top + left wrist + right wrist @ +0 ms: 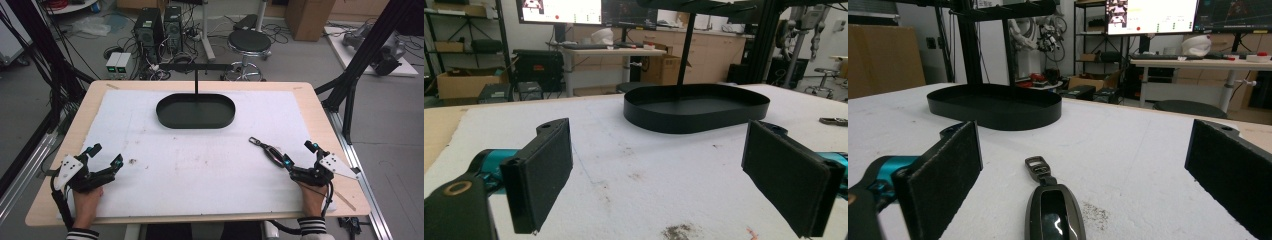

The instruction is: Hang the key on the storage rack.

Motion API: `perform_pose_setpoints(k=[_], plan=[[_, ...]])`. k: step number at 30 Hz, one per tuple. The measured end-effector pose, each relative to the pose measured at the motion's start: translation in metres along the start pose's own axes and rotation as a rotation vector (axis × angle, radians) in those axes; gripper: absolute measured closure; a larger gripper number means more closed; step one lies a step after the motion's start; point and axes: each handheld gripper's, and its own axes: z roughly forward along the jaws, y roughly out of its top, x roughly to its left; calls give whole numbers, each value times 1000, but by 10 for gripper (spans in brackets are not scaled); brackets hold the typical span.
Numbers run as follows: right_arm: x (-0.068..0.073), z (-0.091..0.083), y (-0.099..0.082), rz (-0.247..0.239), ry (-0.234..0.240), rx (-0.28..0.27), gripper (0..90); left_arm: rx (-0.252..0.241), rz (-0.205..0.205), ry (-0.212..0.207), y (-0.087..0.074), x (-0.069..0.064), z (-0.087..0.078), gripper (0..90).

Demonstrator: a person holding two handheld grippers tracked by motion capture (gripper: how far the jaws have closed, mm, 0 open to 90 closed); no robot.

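Observation:
A dark key fob [270, 150] with a metal clip lies on the white mat [200, 165] at the right; it shows close up as the key fob [1052, 210]. My right gripper [300, 155] stands open just behind it, the fob lying between and ahead of its jaws [1088, 175]. A black oval tray [195, 111] with an upright T-shaped stand sits at the back middle, also seen as the tray [696, 107] and the tray [995, 106]. My left gripper [105, 155] rests open at the front left, nothing between its pads [674, 175].
The mat has small dark stains near the front left [133, 161]. Bare wooden table edge [320, 115] rims the mat. Beyond the table stand a stool [248, 42], computer towers [150, 27] and black frame legs [360, 60].

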Motion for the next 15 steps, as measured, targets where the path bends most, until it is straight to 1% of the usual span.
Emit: perform_pose_setpoints(k=[3,5,7,8,10,11,12,13,15], plan=[[0,0,0,8,2,6,8,7,-4,-1,0,1,1,133],[0,0,0,1,0,0,8,9,-4,1,0,1,1,133],[0,0,0,2,1,6,7,6,-1,-2,0,0,0,133],[1,0,0,-10,-4,2,8,-2,5,-2,0,0,0,134],[1,0,0,-16,-4,2,7,2,8,-2,0,0,0,133],[1,1,0,-17,-4,0,8,5,8,-3,0,0,0,133],[1,0,0,-16,-4,3,7,7,-1,-2,0,0,1,133],[1,0,0,-8,-2,3,7,6,-2,-3,0,0,1,133],[1,0,0,-8,-2,3,8,6,3,-3,0,0,0,133]])
